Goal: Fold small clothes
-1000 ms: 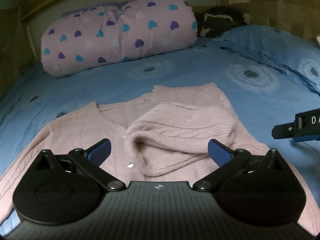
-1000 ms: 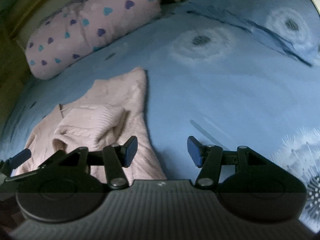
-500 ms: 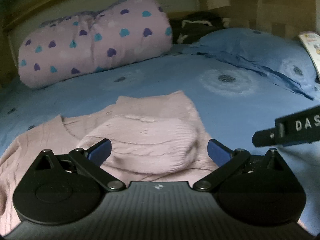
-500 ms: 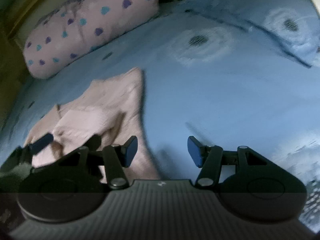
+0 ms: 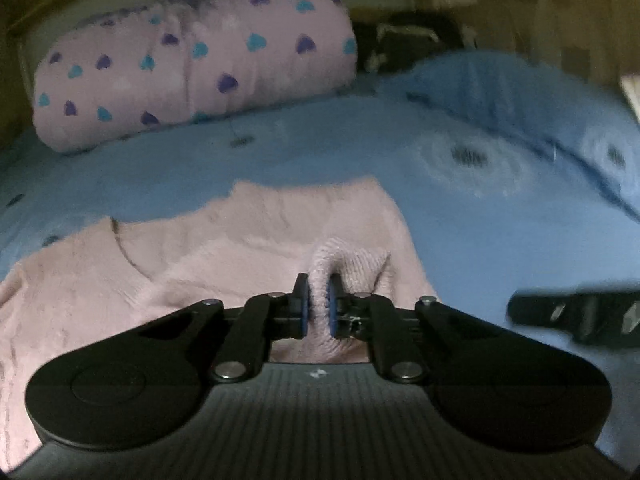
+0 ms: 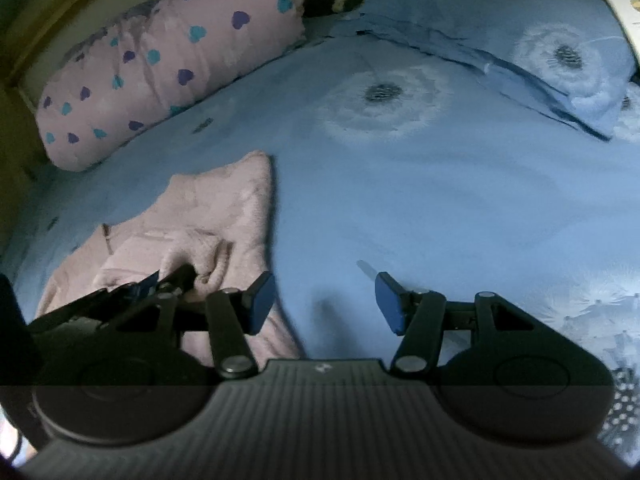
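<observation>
A small pink knitted cardigan (image 5: 224, 248) lies spread on the blue bedsheet, one sleeve folded over its front. My left gripper (image 5: 319, 308) is shut on the ribbed cuff of that sleeve (image 5: 348, 264), pinching a fold of knit between its blue pads. In the right wrist view the cardigan (image 6: 224, 208) lies at the lower left with the left gripper (image 6: 148, 286) on it. My right gripper (image 6: 325, 300) is open and empty over bare sheet just right of the cardigan's edge. It shows as a dark blurred shape in the left wrist view (image 5: 576, 314).
A rolled pink quilt with blue and purple hearts (image 5: 192, 76) lies along the headboard. A blue pillow (image 6: 500, 32) sits at the back right. Dark clothing (image 5: 404, 40) lies between them. The blue flowered sheet (image 6: 440, 208) stretches to the right.
My left gripper has closed from wide open onto the sleeve cuff and gathered it into a fold. My right gripper stays open and has shifted slightly.
</observation>
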Action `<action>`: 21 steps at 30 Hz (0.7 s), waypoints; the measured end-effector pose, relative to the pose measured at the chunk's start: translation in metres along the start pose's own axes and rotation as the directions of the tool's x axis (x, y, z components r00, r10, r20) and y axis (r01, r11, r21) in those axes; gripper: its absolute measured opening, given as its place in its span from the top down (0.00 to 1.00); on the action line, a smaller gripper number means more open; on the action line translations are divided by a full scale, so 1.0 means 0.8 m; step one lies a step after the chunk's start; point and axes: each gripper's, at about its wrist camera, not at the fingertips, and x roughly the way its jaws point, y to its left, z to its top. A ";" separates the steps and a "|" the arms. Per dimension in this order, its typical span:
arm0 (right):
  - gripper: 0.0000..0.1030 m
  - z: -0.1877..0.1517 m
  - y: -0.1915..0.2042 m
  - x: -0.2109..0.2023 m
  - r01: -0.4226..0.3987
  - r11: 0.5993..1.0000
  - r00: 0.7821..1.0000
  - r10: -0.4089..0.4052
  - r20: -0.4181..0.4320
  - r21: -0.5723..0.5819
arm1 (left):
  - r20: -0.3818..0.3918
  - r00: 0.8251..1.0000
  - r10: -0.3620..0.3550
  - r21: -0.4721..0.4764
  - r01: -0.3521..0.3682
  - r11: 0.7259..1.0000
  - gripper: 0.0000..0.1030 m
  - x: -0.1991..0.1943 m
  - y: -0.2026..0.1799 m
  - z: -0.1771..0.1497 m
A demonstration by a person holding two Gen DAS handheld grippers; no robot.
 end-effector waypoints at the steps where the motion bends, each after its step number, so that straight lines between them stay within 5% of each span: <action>1: 0.44 -0.001 0.003 0.001 -0.010 1.000 1.000 0.010 -0.001 -0.003 | 0.023 1.000 0.013 -0.010 -0.013 1.000 0.89 -0.009 0.011 0.004; 5: 0.44 -0.005 0.017 0.007 -0.045 0.998 0.999 0.044 -0.014 -0.050 | 0.072 0.997 0.029 -0.078 -0.024 0.997 0.89 -0.041 0.069 0.012; 9: 0.44 -0.008 0.025 0.008 -0.055 0.995 0.998 0.053 -0.019 -0.080 | 0.066 0.991 0.117 -0.108 -0.109 0.988 0.89 -0.057 0.132 0.010; 17: 0.44 -0.016 0.036 0.016 -0.043 0.995 0.998 0.039 -0.041 -0.092 | -0.076 0.964 0.254 -0.166 -0.263 0.950 0.88 -0.044 0.240 -0.032; 21: 0.44 -0.020 0.045 0.023 -0.028 0.992 0.998 0.021 -0.059 -0.123 | -0.165 0.962 0.218 -0.219 -0.252 0.943 0.86 -0.044 0.285 -0.060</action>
